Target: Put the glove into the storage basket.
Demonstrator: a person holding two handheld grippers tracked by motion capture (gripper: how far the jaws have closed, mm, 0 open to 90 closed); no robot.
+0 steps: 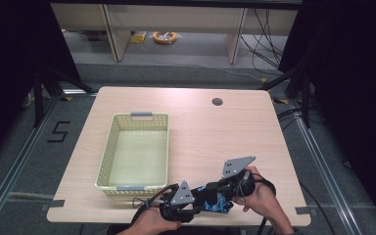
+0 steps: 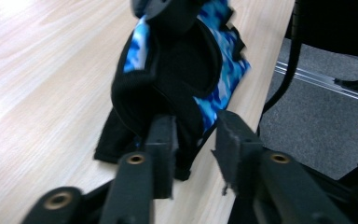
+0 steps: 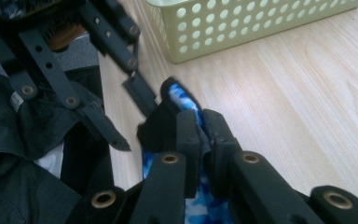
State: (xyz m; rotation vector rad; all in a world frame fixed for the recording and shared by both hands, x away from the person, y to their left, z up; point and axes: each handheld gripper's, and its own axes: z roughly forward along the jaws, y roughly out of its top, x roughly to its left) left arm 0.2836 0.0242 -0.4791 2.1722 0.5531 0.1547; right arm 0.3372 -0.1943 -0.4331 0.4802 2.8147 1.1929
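Note:
A blue-and-black patterned glove [image 1: 220, 204] lies at the table's front edge, between my two grippers. In the right gripper view, my right gripper [image 3: 201, 130] is shut on a raised fold of the glove [image 3: 179, 100]. From the high view it [image 1: 223, 192] comes in from the right. My left gripper [image 2: 195, 140] stands open, its left jaw against the black cuff of the glove [image 2: 182, 70] and a corner of the cuff between the jaws. The left gripper [image 1: 200, 199] reaches in from the left, and its spread jaws also appear in the right gripper view [image 3: 135, 122].
A pale yellow perforated basket [image 1: 106, 147] stands on the left half of the wooden table [image 1: 215, 137], its near wall [image 3: 261, 23] close behind the grippers. A round cable hole [image 1: 217, 102] sits at the back right. The table's front edge runs right beside the glove.

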